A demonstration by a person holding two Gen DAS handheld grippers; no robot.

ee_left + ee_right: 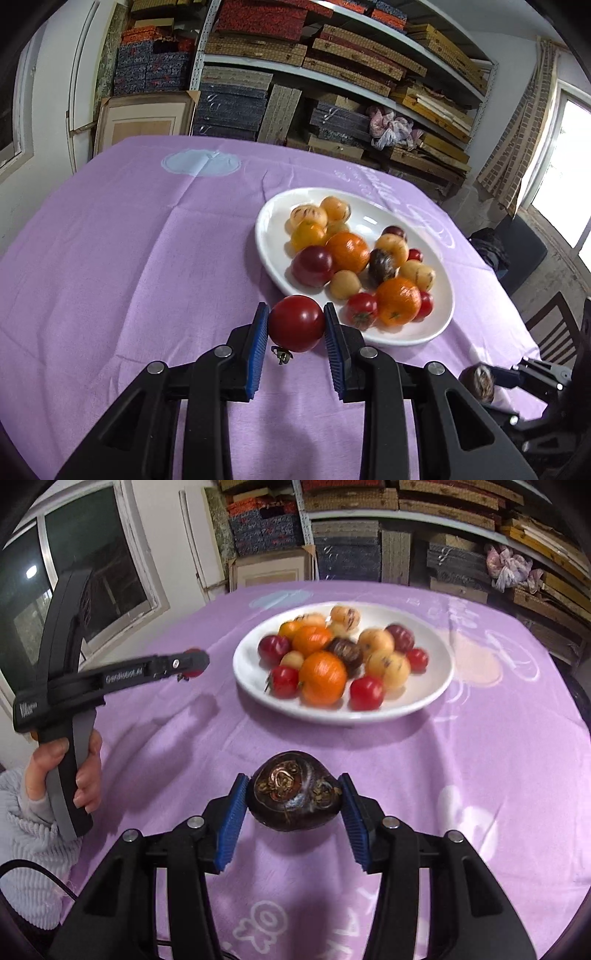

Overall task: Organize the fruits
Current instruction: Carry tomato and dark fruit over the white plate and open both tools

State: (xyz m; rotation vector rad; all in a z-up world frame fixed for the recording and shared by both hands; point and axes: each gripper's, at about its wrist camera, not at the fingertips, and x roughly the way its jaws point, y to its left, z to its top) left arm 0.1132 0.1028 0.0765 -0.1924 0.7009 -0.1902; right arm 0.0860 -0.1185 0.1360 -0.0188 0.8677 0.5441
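A white plate [266, 236] on the purple tablecloth [129, 240] holds several fruits: oranges, red tomatoes, pale yellow speckled fruits and a dark brown one. Just short of the plate's near rim, my left gripper [295, 308] is shut on a red tomato [296, 325], held above the cloth. From the right wrist view the left gripper [194, 662] hangs left of the plate [243, 664]. My right gripper [293, 777] is shut on a dark brown round fruit [293, 794], lifted off the cloth in front of the plate. The same brown fruit [478, 382] shows at the lower right of the left wrist view.
Shelves stacked with boxes [332, 74] stand behind the table. A dark chair [554, 328] is at the table's right side. A person's hand [86, 775] in a pale sleeve grips the left tool's handle. A small loose stem [282, 356] lies on the cloth.
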